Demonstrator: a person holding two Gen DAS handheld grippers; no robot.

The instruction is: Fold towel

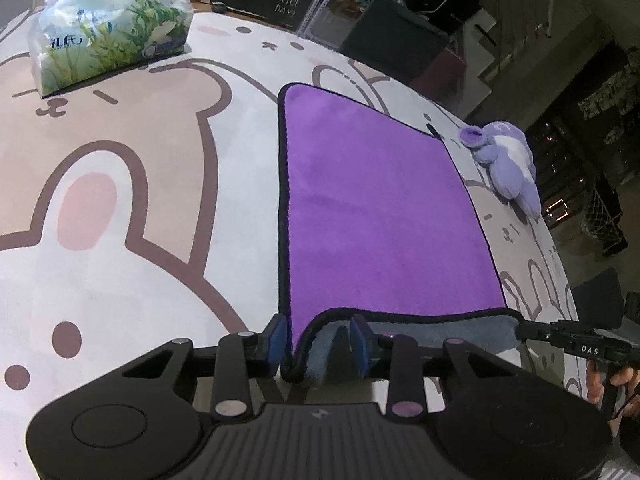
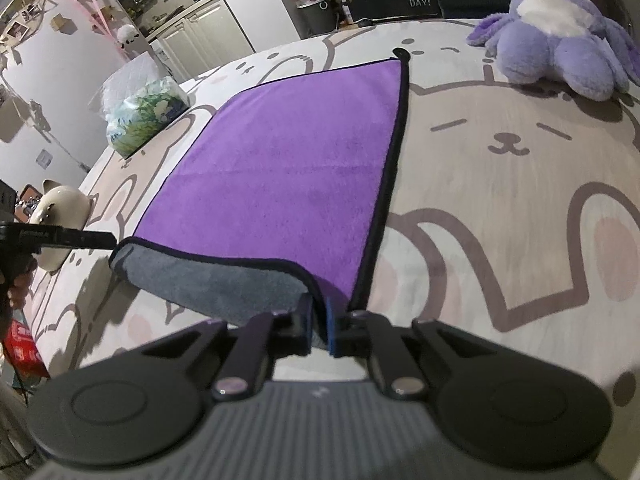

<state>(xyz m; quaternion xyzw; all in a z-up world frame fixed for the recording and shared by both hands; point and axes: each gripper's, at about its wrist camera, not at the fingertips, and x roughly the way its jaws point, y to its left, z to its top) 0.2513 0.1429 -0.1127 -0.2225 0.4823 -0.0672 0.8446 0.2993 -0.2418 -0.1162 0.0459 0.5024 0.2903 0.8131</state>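
Note:
A purple towel [image 1: 380, 208] with a black hem and a grey underside lies flat on the bear-print table cover [image 1: 120, 240]. Its near edge is lifted and curls over, showing grey. My left gripper [image 1: 320, 344] holds the near left corner between its blue pads, jaws partly apart with cloth between them. My right gripper [image 2: 319, 326] is shut on the near right corner of the towel [image 2: 288, 168]. Each gripper's tip shows in the other view, at the opposite corner: the right one [image 1: 532, 330] and the left one [image 2: 100, 240].
A tissue pack [image 1: 108, 32] stands at the far left of the cover. A purple plush toy [image 1: 508, 160] lies just right of the towel, also in the right wrist view [image 2: 560, 32]. A white bowl-like object [image 2: 60, 204] sits past the table's left edge. Dark boxes line the far edge.

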